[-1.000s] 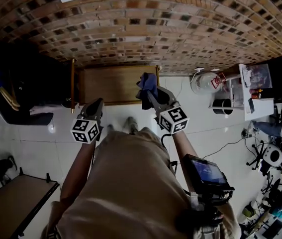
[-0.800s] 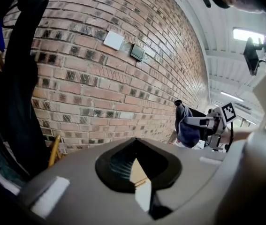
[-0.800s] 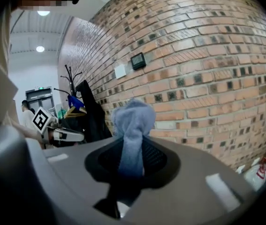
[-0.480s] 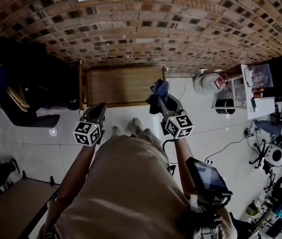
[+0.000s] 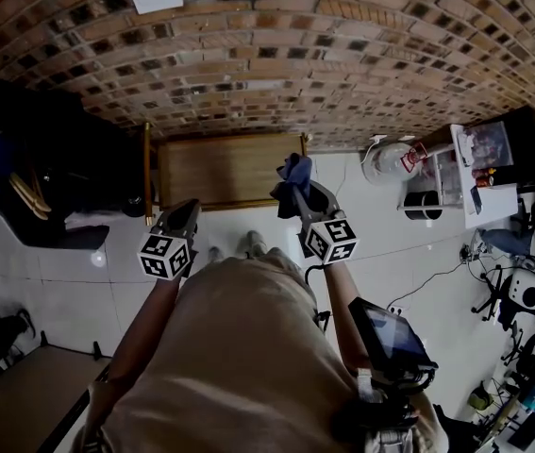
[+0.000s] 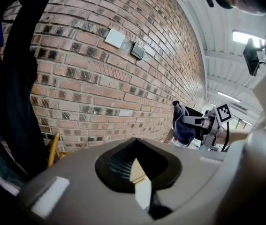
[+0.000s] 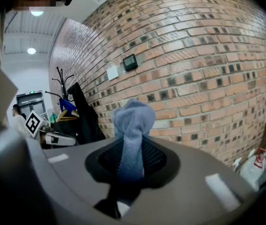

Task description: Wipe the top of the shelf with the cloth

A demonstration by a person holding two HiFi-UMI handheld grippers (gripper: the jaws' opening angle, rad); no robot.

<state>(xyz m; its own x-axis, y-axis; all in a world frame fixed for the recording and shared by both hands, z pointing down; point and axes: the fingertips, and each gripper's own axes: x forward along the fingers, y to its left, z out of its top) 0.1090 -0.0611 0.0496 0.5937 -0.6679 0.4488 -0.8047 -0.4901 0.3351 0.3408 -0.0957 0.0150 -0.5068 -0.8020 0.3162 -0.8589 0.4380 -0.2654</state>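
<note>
I read left gripper [image 5: 186,210] jaws together, empty, just short of the shelf | wooden shelf [image 5: 225,168] sits against brick wall [image 5: 276,55] | right gripper [image 5: 307,199] clamps blue cloth [image 5: 291,173] (bunched, poking past the jaws) by shelf's right edge

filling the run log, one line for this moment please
right gripper: shut on cloth, held up | left gripper: shut, empty | shelf top: not yet touched
</note>
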